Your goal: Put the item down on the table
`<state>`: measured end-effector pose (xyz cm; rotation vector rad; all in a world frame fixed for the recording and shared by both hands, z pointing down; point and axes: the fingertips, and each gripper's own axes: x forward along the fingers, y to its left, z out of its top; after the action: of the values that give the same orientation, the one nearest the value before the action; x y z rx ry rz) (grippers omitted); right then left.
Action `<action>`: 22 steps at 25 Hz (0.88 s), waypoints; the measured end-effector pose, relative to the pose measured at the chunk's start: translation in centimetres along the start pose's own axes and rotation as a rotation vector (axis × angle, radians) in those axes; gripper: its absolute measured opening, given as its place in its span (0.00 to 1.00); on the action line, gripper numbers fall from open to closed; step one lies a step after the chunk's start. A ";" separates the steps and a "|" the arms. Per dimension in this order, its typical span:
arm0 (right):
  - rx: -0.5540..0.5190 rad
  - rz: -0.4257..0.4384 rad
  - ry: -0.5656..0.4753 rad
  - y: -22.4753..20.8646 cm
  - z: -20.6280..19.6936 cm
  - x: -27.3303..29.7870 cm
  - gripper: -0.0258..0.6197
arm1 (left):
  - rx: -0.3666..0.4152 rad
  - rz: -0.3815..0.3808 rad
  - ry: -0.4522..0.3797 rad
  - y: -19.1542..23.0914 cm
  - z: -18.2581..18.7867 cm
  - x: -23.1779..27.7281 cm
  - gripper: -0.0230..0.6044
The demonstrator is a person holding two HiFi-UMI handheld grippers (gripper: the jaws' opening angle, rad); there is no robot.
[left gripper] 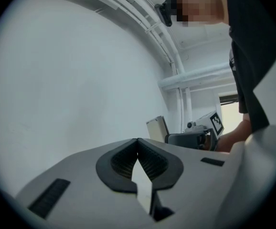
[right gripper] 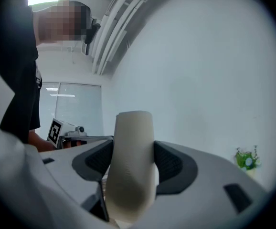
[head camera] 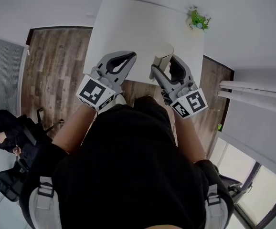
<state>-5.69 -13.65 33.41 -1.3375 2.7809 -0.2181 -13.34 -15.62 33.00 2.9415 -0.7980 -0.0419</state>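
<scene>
A cream, rounded item (right gripper: 131, 168) sits upright between the jaws of my right gripper (right gripper: 132, 165), which is shut on it. From the head view the item (head camera: 163, 56) is held above the near edge of the white table (head camera: 128, 27), in my right gripper (head camera: 161, 65). My left gripper (head camera: 126, 60) hangs beside it over the same edge. In the left gripper view my left gripper (left gripper: 138, 155) has its jaws closed together with nothing in them, and the item (left gripper: 157, 128) shows to the right.
A small potted plant (head camera: 198, 20) stands at the table's far right corner. Wooden floor (head camera: 52, 70) lies left of the table. White pipes (head camera: 252, 92) run along the wall on the right. A dark chair (head camera: 18, 147) is at the lower left.
</scene>
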 end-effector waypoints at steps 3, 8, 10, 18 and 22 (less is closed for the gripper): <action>-0.003 -0.008 0.004 -0.9 -0.2 0.9 0.47 | -0.002 0.006 -0.001 1.2 -0.2 0.4 0.03; -0.035 -0.038 0.047 -3.9 -1.8 2.5 0.47 | -0.006 0.021 -0.003 3.0 -0.6 2.2 0.03; -0.042 -0.040 0.069 -5.2 -2.5 3.3 0.47 | 0.008 0.026 0.002 3.7 -0.7 3.1 0.03; -0.044 -0.039 0.162 -11.3 -5.0 6.4 0.47 | 0.014 0.042 0.037 7.2 -2.0 7.3 0.03; -0.054 -0.057 0.221 -14.9 -7.5 7.6 0.47 | 0.018 0.054 0.064 8.8 -3.7 9.8 0.03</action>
<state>0.35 -28.00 43.13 -1.4924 2.9490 -0.3138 -9.13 -27.86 37.55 2.9203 -0.8719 0.0639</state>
